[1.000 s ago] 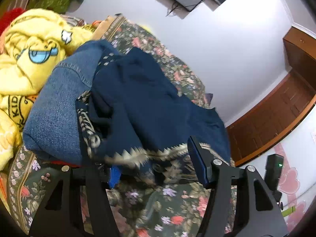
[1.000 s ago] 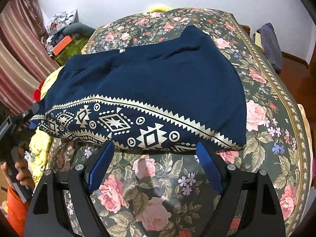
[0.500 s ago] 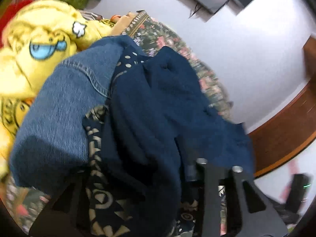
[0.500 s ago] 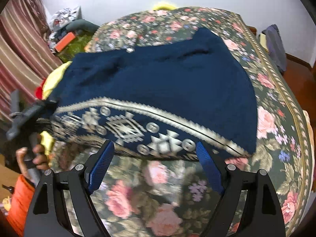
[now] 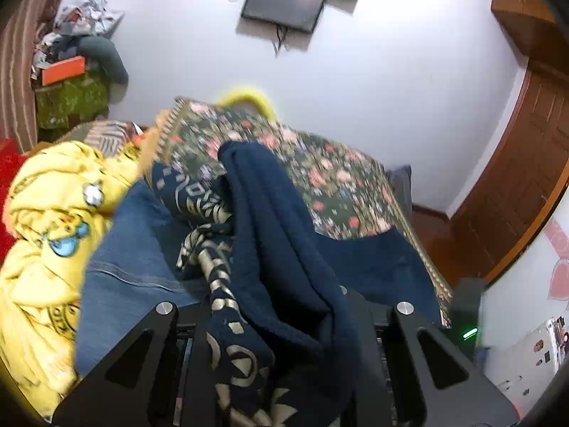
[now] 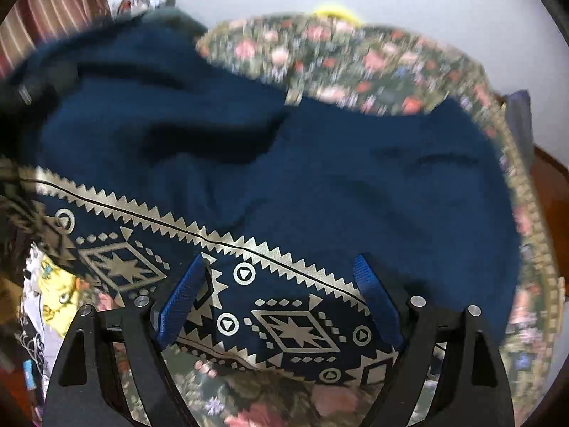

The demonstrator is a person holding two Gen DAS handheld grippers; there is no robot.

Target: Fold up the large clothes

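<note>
Since a second ago, both views have shifted: the left gripper, then wide apart at the garment's edge, now has the navy garment bunched and draped thickly between its black arms, and the right gripper has come forward so the gold-patterned hem that lay just beyond its tips now sits between them.

In the left wrist view, a yellow printed cloth fills the left edge of the frame, with blue denim just beside it toward the centre. The navy garment rises in a ridge through the middle and spills down over the left gripper, whose fingers are hidden under the fabric, so it is closed on the cloth as far as can be seen. Behind, the floral bedspread runs toward the white wall, where a dark screen hangs at the top centre; a wooden door stands at the right edge.

In the right wrist view, the garment spreads across the centre of the frame over the floral bed, its gold-patterned band at the lower middle. The right gripper stands wide, its blue pads on either side of that band, not pinching it. The frame is motion-blurred.
</note>
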